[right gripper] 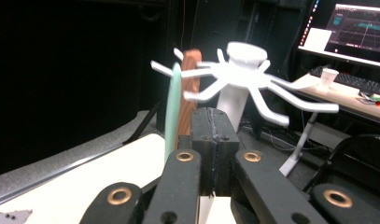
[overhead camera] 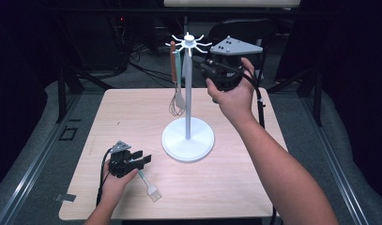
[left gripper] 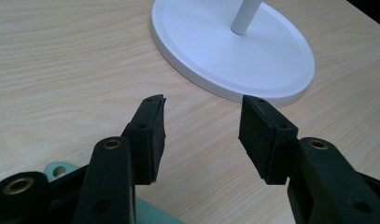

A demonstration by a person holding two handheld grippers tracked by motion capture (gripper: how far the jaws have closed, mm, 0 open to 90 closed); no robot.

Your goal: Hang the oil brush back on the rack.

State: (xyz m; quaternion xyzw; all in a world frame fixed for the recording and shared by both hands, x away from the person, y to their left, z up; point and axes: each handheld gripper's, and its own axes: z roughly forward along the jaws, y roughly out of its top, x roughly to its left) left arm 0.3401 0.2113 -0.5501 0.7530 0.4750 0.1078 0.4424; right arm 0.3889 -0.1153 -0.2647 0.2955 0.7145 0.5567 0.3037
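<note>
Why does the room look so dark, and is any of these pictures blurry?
High view: light falls on the table, surroundings stay black. Right gripper view: the white rack is soft and blurred, a monitor glows behind. Left gripper view: sharp, evenly lit wood.

Wooden table (overhead camera: 132, 117); white stand (overhead camera: 187, 139); brush (overhead camera: 150, 186)

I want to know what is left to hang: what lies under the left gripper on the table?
A mint-handled basting brush lies under the left gripper. Its bristle end shows; the gripper covers most of the handle.
</note>
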